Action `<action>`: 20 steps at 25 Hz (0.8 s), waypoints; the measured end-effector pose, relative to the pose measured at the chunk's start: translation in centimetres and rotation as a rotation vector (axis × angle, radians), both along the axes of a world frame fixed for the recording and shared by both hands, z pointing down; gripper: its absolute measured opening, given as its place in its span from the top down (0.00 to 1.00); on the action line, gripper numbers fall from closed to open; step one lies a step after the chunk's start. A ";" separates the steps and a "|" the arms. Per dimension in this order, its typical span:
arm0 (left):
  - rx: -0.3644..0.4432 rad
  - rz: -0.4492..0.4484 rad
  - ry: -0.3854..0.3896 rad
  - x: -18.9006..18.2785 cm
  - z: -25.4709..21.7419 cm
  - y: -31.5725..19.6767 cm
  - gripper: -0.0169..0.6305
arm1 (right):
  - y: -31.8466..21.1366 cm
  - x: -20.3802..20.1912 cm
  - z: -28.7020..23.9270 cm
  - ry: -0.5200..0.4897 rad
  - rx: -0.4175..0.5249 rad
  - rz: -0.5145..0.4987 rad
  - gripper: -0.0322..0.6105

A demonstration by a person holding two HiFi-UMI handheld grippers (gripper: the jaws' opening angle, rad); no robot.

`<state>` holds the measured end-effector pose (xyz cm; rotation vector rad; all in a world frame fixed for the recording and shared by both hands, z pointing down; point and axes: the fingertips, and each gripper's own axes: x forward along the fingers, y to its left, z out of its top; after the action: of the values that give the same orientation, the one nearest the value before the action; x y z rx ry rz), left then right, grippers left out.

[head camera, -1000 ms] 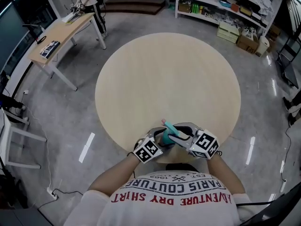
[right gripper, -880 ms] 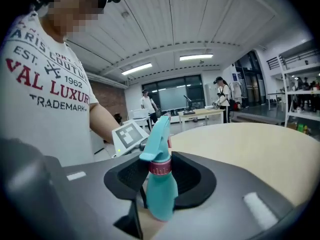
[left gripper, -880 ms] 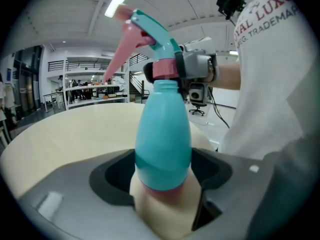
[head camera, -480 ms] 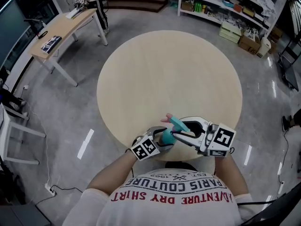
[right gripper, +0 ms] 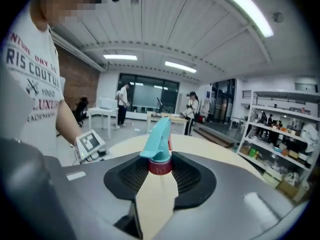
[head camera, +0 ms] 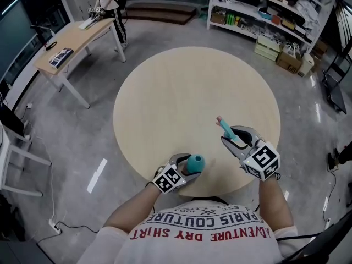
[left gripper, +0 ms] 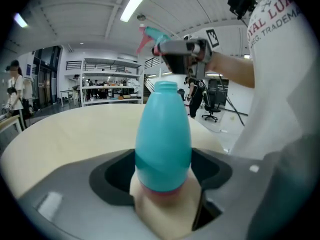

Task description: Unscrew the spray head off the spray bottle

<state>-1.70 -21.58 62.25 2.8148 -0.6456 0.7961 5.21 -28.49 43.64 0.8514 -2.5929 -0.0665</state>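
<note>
Right gripper (head camera: pixel 234 136): jaws about half closed, pinching the spray head (right gripper: pixel 159 144) by its red collar (right gripper: pixel 160 166); teal trigger and nozzle point away from me.

Left gripper (head camera: pixel 184 168): jaws set wide but clamped on the lower body of the spray bottle (left gripper: pixel 163 139), which stands upright between them.

Neck (left gripper: pixel 165 86) of the bottle is bare and open. The head sits up and to the right of the bottle, well apart from it, nothing joining the two. No dip tube shows below the collar in any view; I cannot tell if there is one.

Bottle is over the near edge of the round table (head camera: pixel 181 87), close to my body.

Step, as I judge it: the unscrewing is done and the head is lifted clear.

Next, as I judge it: set the head down on the table to the right of the bottle and let go there. Keep the left grip firm and the bottle upright, since the open neck could spill.
</note>
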 end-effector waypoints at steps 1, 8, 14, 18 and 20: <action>0.005 0.007 -0.003 0.0 -0.1 0.0 0.44 | -0.5 0.3 2.4 0.047 -0.035 0.028 0.73; 0.022 0.034 0.013 1.5 -0.9 -0.3 0.44 | -3.4 0.6 13.0 0.211 -0.173 0.115 0.73; -0.005 0.026 0.060 1.6 -1.0 -0.4 0.44 | -4.1 -1.4 17.9 0.262 -0.233 0.087 0.74; -0.011 0.022 0.064 1.1 -0.6 -0.3 0.44 | -3.4 -2.2 20.8 0.278 -0.256 0.067 0.74; -0.012 0.021 0.063 0.9 -0.5 -0.2 0.44 | -3.3 -2.1 21.6 0.267 -0.281 0.085 0.74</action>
<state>-0.81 -21.81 61.79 2.8279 -0.6013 0.7086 3.09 -31.75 65.23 0.7886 -2.2470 0.1911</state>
